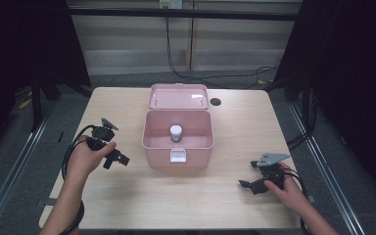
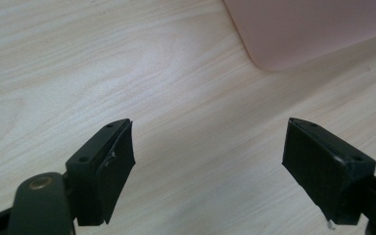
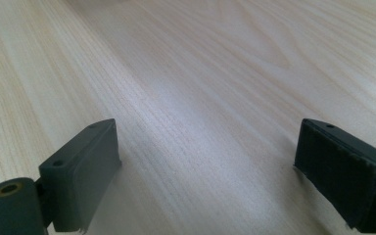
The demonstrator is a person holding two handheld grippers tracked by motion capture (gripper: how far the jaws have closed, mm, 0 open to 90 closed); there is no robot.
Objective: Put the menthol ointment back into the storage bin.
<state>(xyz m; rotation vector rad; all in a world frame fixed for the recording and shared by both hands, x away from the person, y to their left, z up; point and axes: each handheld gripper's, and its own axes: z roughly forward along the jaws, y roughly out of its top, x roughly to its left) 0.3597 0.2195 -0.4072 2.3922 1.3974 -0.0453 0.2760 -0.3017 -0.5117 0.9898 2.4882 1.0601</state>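
1. Left gripper [image 1: 111,157], fingers [image 2: 108,169] spread wide, nothing between them; bare tabletop [image 2: 127,73] beneath, a rounded pink corner at 1 o'clock in the left gripper view.
2. Right gripper [image 1: 252,185], fingers [image 3: 85,169] likewise wide apart and empty; wood grain alone ahead of them.
3. Pink box [image 1: 177,137] at table centre, at 3 o'clock from the left gripper and 10 o'clock from the right gripper, near the first, well apart from the second.
4. Lid [image 1: 178,96] thrown back flat at 12 o'clock of the box, hinge side; white latch [image 1: 178,155] on the front wall at 6 o'clock.
5. Small jar [image 1: 176,133] with a white cap, upright on the box floor, roughly central, touched by neither gripper.
6. Dark round hole [image 1: 216,102] in the tabletop at 2 o'clock from the box.
7. Progress, as a judgement: jar already inside, grippers both free; lid still open and latch unfastened, so closing likely remaining.
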